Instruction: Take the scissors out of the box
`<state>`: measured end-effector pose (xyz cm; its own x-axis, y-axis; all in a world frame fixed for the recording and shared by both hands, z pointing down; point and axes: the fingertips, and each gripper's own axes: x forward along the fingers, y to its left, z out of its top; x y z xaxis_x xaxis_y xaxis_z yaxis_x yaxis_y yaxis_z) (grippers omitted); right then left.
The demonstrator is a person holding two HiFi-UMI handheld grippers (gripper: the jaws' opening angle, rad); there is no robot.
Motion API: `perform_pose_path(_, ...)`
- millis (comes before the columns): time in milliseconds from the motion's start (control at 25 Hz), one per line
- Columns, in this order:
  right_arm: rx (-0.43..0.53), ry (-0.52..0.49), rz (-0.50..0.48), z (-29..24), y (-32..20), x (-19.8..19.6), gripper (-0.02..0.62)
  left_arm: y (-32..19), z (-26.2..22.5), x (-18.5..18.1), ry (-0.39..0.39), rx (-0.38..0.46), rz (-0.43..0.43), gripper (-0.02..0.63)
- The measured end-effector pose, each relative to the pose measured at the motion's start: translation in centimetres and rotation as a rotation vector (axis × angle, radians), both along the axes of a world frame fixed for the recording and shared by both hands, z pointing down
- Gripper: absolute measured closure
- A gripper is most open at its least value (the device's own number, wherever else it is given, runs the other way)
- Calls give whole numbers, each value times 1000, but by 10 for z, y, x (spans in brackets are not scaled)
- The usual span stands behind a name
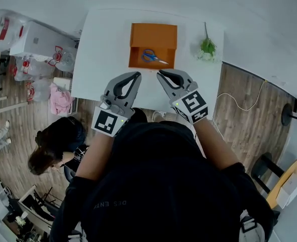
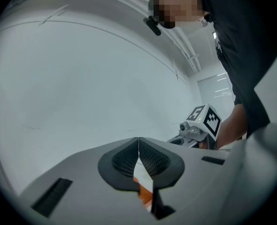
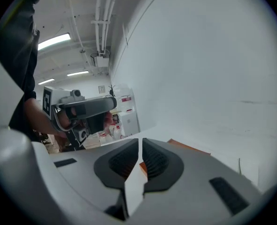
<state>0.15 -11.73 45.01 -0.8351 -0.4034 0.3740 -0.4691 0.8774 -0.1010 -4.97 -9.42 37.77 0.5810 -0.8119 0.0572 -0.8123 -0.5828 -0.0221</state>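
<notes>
An orange box [image 1: 153,37] stands open on the white table [image 1: 103,54], towards its far side. Scissors [image 1: 151,57] with blue handles lie inside it near the front wall. Both grippers hover over the table just in front of the box, tips pointing at it. My left gripper [image 1: 137,74] is shut with nothing in it, its tips touching in the left gripper view [image 2: 138,139]. My right gripper [image 1: 159,73] is shut and holds nothing as well, with only a hairline slit between its pads [image 3: 140,142]. A corner of the box [image 3: 190,147] shows beyond the right jaws.
A small green plant [image 1: 207,48] with white flowers lies on the table right of the box. Left of the table are boxes and plastic bags [image 1: 35,44], and a dark-haired person [image 1: 58,140] crouches on the wooden floor. A cable [image 1: 239,104] runs at the right.
</notes>
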Motion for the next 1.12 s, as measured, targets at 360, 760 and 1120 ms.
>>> perform_pose_path(360, -54, 154, 37, 56, -36, -20, 554, -28, 34, -13, 19, -40, 84, 586)
perform_pose_path(760, -104, 400, -4, 148, -73, -42, 544, -57, 77, -39, 24, -93, 113, 586)
perform_pose_path(1120, -246, 554, -94, 220, -87, -65, 528, -78, 113, -50, 30, -135, 118, 586)
